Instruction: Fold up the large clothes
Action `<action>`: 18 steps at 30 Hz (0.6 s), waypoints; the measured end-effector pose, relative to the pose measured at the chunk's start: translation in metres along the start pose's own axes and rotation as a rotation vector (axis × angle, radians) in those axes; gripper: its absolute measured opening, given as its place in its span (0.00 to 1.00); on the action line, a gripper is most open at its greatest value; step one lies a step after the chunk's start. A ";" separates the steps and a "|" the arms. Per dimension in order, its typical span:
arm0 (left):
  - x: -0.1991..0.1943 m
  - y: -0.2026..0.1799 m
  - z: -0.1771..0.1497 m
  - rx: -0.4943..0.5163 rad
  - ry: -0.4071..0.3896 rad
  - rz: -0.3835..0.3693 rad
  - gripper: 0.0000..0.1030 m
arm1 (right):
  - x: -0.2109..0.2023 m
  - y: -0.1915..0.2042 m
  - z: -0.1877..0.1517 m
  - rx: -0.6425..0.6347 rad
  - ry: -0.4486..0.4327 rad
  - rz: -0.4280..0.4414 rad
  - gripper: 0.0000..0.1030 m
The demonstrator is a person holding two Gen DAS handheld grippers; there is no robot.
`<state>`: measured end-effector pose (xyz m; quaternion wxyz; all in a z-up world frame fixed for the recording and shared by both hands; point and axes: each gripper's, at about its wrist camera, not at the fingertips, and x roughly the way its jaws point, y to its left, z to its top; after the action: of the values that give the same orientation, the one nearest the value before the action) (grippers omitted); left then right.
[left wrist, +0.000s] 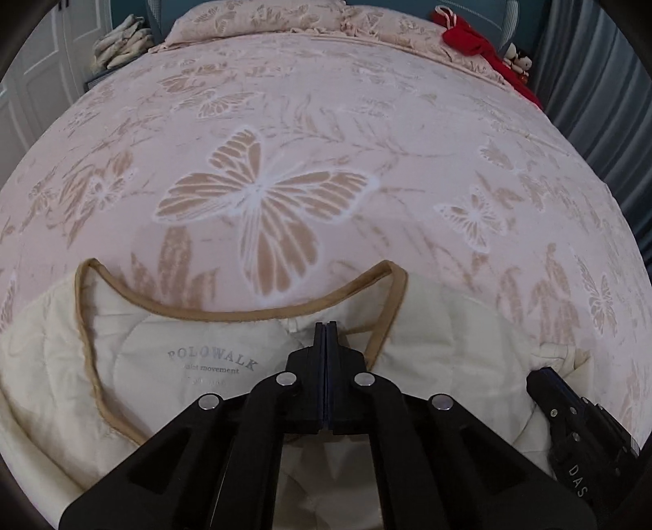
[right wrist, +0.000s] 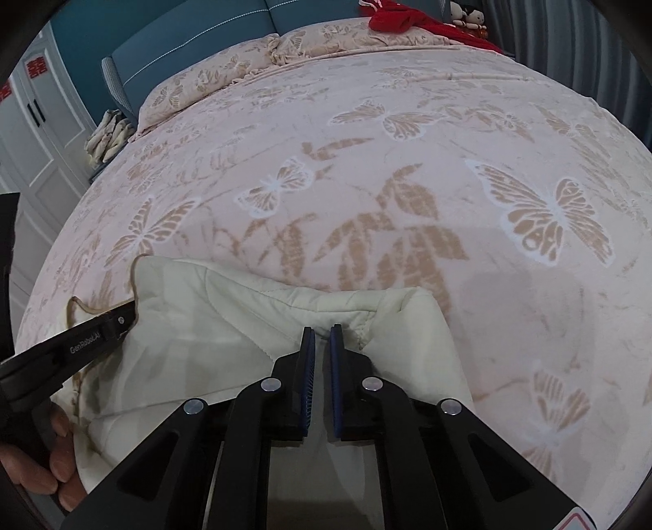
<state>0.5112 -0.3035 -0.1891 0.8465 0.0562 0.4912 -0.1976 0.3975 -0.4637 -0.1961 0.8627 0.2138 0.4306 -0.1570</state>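
Observation:
A cream quilted jacket (left wrist: 163, 367) with tan piping at the neckline lies at the near edge of the bed, inner label facing up. My left gripper (left wrist: 326, 326) is shut on the jacket at its collar edge. In the right wrist view the jacket (right wrist: 228, 310) is bunched at the shoulder. My right gripper (right wrist: 322, 332) has its jaws a narrow gap apart, with the shoulder fabric at the tips; whether it pinches the cloth is unclear. The left gripper (right wrist: 122, 320) shows at the left of the right wrist view, and the right gripper (left wrist: 538, 379) at the lower right of the left wrist view.
The bed (left wrist: 326, 163) has a pink butterfly-print cover. Pillows (left wrist: 261, 16) lie at the head. A red garment (left wrist: 472, 36) lies at the far right corner. A white wardrobe (right wrist: 36, 134) stands to the left, grey curtains (left wrist: 603, 102) to the right.

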 end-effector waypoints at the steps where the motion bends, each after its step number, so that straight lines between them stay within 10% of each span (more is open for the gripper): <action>1: 0.000 -0.002 -0.002 0.012 -0.016 0.010 0.00 | 0.001 0.001 -0.001 -0.004 -0.002 -0.006 0.02; 9: -0.021 0.009 -0.009 -0.020 -0.075 0.046 0.04 | -0.005 0.003 0.005 -0.006 -0.012 -0.034 0.01; 12: -0.053 0.040 -0.012 -0.059 -0.119 0.048 0.38 | -0.046 0.023 0.005 -0.032 -0.113 -0.139 0.17; 18: -0.066 0.113 -0.003 -0.071 -0.116 0.181 0.40 | -0.039 0.111 0.006 -0.140 0.001 0.214 0.15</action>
<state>0.5239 -0.1808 -0.1453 0.8893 0.0589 0.4411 -0.1056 0.4290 -0.3679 -0.1355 0.8872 0.1980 0.4155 -0.0335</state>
